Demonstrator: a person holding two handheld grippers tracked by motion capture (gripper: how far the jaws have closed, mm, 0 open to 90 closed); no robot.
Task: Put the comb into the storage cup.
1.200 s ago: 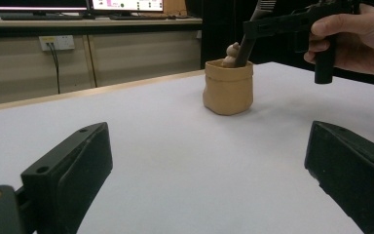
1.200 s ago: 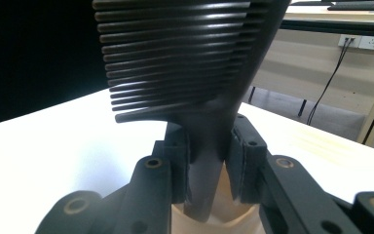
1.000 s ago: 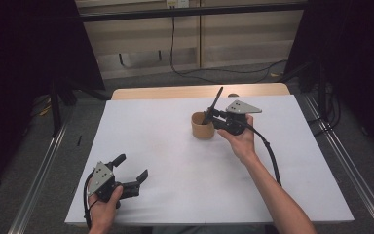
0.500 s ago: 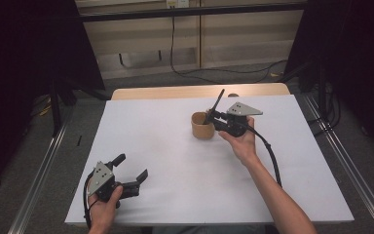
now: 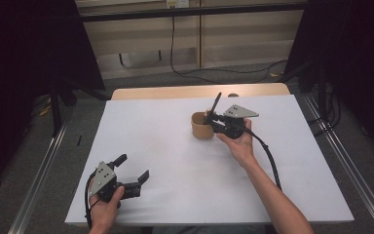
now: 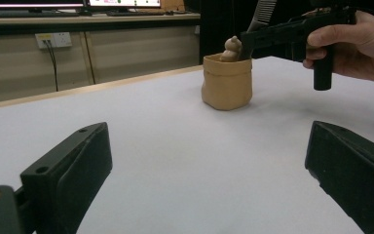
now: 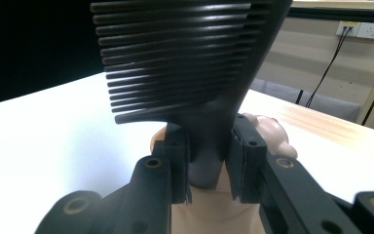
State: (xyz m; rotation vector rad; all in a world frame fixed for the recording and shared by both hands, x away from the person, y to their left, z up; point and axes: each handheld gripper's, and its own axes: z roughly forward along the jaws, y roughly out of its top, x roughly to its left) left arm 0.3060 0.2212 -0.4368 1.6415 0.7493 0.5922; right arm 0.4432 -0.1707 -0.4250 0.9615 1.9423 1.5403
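The right gripper (image 5: 213,118) is pinching a black comb (image 7: 185,73) by its handle, teeth end pointing up, right at the rim of a small tan pouch (image 5: 200,126) that is standing on the far middle of the white bench (image 5: 175,161). In the right gripper view the pads are pressing on both faces of the narrow handle, and a pale, lumpy little figure (image 6: 231,48) is sitting inside the pouch just behind it. The step in hand appears to be setting the comb upright into the pouch. To do this well, the person should be keeping the comb near vertical and steering the handle tip into the free space beside the figure, not onto it. The pouch looks soft-walled and light, so any sideways push on its rim is likely to be tipping or sliding it; a straight, slow descent seems best, with the jaws parting only once the handle is resting on the bottom and leaning on the wall. The left gripper (image 5: 132,171) is resting spread and empty at the near left of the bench, well apart from the pouch; it could be coming over to steady the pouch wall if it starts to shift.
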